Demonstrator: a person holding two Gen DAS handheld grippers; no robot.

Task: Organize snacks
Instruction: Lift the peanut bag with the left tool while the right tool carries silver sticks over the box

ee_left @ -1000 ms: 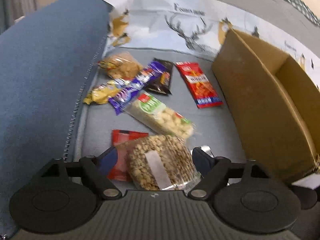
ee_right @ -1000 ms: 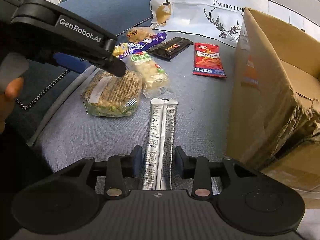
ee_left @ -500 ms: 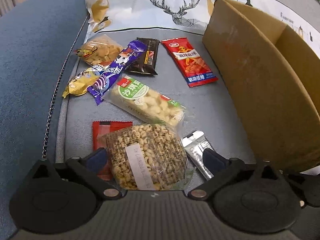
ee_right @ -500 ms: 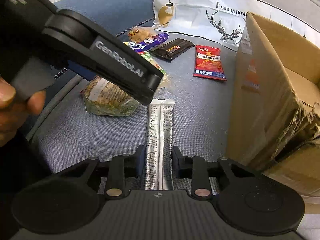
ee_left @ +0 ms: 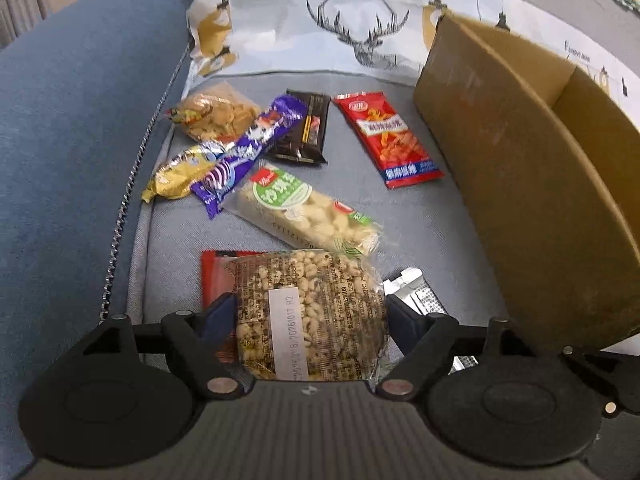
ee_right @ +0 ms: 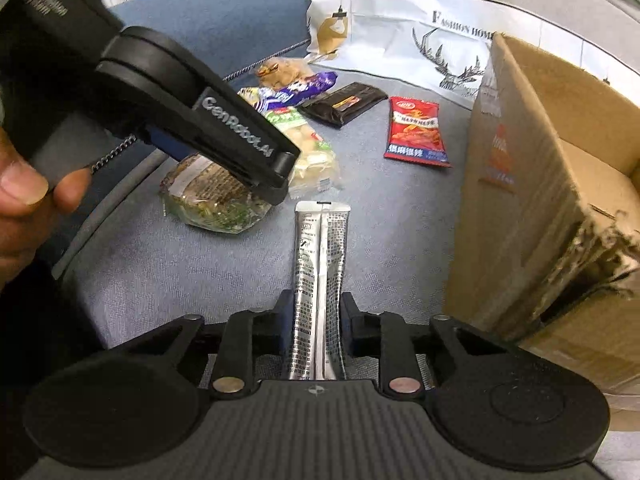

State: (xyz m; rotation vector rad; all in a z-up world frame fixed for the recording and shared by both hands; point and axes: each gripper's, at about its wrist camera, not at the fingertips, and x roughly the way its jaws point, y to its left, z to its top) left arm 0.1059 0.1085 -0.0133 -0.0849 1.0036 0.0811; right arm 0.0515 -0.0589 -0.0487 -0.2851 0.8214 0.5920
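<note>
My left gripper (ee_left: pixel 310 312) is around a round puffed-grain cake (ee_left: pixel 310 312) in clear wrap, its blue fingers touching both sides. In the right wrist view the cake (ee_right: pixel 212 200) lies on the grey cushion under the left gripper. My right gripper (ee_right: pixel 317 312) is shut on a silver stick packet (ee_right: pixel 320 264) that points forward. The open cardboard box (ee_left: pixel 532 200) stands to the right and also shows in the right wrist view (ee_right: pixel 532 216).
Loose snacks lie on the cushion: a red packet (ee_left: pixel 388 140), a dark bar (ee_left: pixel 306 128), a purple bar (ee_left: pixel 248 152), a green-label rice bar (ee_left: pixel 304 212), a gold packet (ee_left: pixel 180 172), a peanut bag (ee_left: pixel 216 112). A blue armrest (ee_left: pixel 72 140) is left.
My left gripper has come lower and its fingers have closed in on the grain cake. My right gripper's fingers have closed onto the silver stick packet.
</note>
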